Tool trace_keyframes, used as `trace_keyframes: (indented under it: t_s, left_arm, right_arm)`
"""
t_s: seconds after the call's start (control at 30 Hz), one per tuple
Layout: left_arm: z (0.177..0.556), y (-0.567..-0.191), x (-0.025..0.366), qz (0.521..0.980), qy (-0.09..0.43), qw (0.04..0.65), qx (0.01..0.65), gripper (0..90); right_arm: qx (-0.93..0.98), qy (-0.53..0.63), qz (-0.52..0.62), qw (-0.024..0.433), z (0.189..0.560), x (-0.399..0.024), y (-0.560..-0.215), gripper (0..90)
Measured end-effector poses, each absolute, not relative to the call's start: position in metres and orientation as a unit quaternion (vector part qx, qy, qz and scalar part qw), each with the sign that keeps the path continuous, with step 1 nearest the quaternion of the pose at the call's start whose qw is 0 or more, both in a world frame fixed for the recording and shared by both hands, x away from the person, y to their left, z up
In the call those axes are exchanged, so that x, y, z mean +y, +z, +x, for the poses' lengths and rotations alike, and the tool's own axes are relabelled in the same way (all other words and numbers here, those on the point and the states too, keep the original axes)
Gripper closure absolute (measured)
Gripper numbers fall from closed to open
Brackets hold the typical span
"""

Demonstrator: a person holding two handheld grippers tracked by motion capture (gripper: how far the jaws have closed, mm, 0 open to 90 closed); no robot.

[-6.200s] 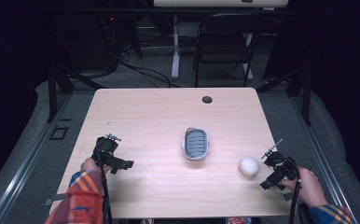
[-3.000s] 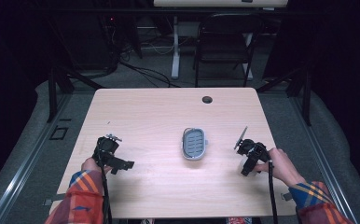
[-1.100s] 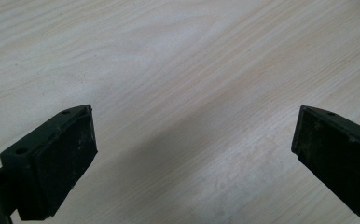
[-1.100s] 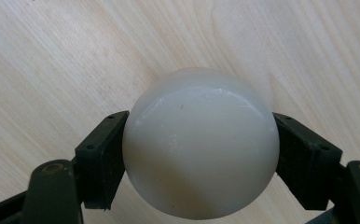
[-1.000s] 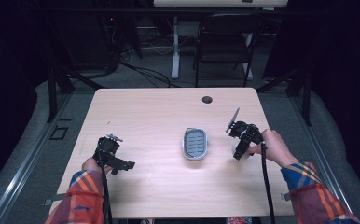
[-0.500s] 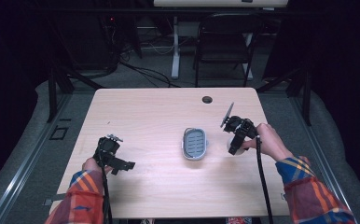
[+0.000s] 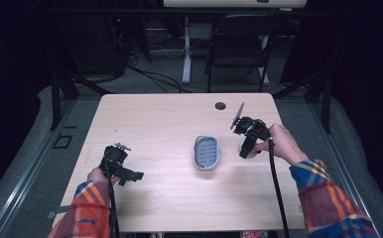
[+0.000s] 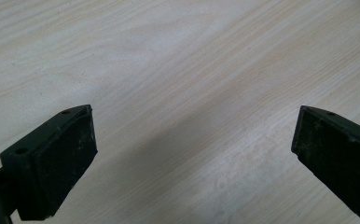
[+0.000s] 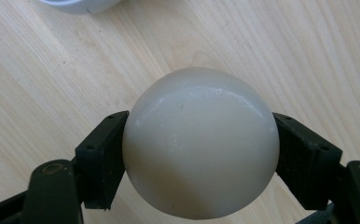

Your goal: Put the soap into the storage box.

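Since the earliest high view the white ball has left its spot near the table's right edge and now rides in the right claw (image 7: pixel 245 151), which has carried it up beside the grey dish (image 7: pixel 207 152); the left claw (image 7: pixel 116 166) has not shifted. From above, the ball (image 7: pixel 244 148) is mostly hidden behind the claw, with the dish a short way to the claw's left. The right gripper view shows what the high view cannot — the ball (image 9: pixel 200 147) pinched at its widest line by both pads, the dish rim (image 9: pixel 78 4) ahead of the jaws. A smooth round ball held by two flat pads could squirt out if the hand tilts or jolts, and roll off the table (image 7: pixel 164 124). The left gripper view shows that claw (image 8: pixel 192 158) wide open over bare wood — holding nothing.
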State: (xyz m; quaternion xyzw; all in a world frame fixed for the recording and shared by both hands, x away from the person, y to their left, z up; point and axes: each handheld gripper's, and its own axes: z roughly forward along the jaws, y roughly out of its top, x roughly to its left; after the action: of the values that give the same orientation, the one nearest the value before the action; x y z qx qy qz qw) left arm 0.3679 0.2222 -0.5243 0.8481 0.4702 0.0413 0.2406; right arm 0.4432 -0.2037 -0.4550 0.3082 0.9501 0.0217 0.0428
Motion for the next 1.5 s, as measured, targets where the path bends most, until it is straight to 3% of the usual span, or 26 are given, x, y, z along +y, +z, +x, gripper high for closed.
trace_keyframes:
  t_s: [1.5]
  left_arm:
    - [0.368,-0.525,0.222,0.850,0.037,0.239,0.468,0.0]
  right_arm:
    - [0.962,0.040,0.267,0.053,0.468,-0.143,-0.429,24.5]
